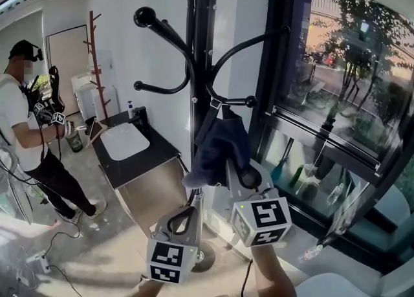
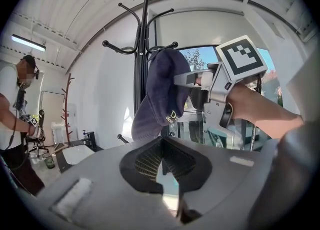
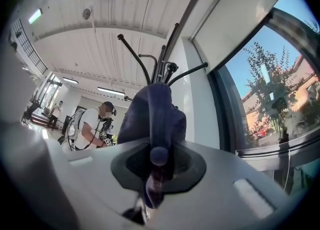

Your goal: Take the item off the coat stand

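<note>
1. The right gripper (image 1: 239, 176) is clamping the lower edge of the navy cap (image 1: 220, 143), with the fabric pinched between its jaws.
2. The cap is hanging from a lower hook (image 1: 234, 101) of the black coat stand (image 1: 202, 43).
3. The left gripper (image 1: 183, 219) is hovering just below the cap, near the pole, with its jaws closed and empty.

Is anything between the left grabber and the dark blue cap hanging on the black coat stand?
No, only bare air, as the left gripper view shows: the dark blue cloth cap hangs just beyond the left gripper.
</note>
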A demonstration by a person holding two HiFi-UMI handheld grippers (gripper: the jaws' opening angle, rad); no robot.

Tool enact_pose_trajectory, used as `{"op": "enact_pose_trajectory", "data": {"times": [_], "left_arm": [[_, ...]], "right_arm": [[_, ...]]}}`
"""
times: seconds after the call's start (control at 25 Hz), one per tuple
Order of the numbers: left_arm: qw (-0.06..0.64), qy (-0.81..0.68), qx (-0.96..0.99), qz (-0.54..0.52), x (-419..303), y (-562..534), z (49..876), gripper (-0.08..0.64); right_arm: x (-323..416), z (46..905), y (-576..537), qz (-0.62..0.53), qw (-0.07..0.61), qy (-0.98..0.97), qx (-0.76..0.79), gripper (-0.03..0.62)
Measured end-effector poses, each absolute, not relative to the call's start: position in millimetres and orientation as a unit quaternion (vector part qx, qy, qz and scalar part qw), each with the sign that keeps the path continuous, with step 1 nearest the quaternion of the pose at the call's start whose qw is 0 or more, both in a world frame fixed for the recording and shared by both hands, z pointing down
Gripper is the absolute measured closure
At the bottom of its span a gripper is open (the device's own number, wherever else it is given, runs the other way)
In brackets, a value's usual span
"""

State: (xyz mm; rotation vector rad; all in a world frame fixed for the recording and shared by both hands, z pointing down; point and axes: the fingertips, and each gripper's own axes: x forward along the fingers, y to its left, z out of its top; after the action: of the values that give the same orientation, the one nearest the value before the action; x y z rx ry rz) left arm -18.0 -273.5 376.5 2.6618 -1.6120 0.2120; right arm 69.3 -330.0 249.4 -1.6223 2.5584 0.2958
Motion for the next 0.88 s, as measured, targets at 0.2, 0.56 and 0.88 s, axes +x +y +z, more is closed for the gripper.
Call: {"op": "enact_pose_trajectory", "data": {"times": [0.2,0.56,0.88], "left_arm": [[0.013,-0.515,0.855,0.066,-22.4,-274.0,377.4,0.555],[0.013,-0.502,0.863,0.058,-21.7,-271.7,374.5,0.555],[0.016,-0.492,0.869,0.054,-18.5,-266.7,375.2,0.557]], "right_arm": [[68.4,241.7,-324.9,0.108,0.057,0.83,-0.545,0.579],[80.3,215.2,-309.6,0.131,0.089,0.805,-0.572,0.581],[102.1,198.3,-293.7,0.151,0.116,0.783,-0.592,0.58]]}}
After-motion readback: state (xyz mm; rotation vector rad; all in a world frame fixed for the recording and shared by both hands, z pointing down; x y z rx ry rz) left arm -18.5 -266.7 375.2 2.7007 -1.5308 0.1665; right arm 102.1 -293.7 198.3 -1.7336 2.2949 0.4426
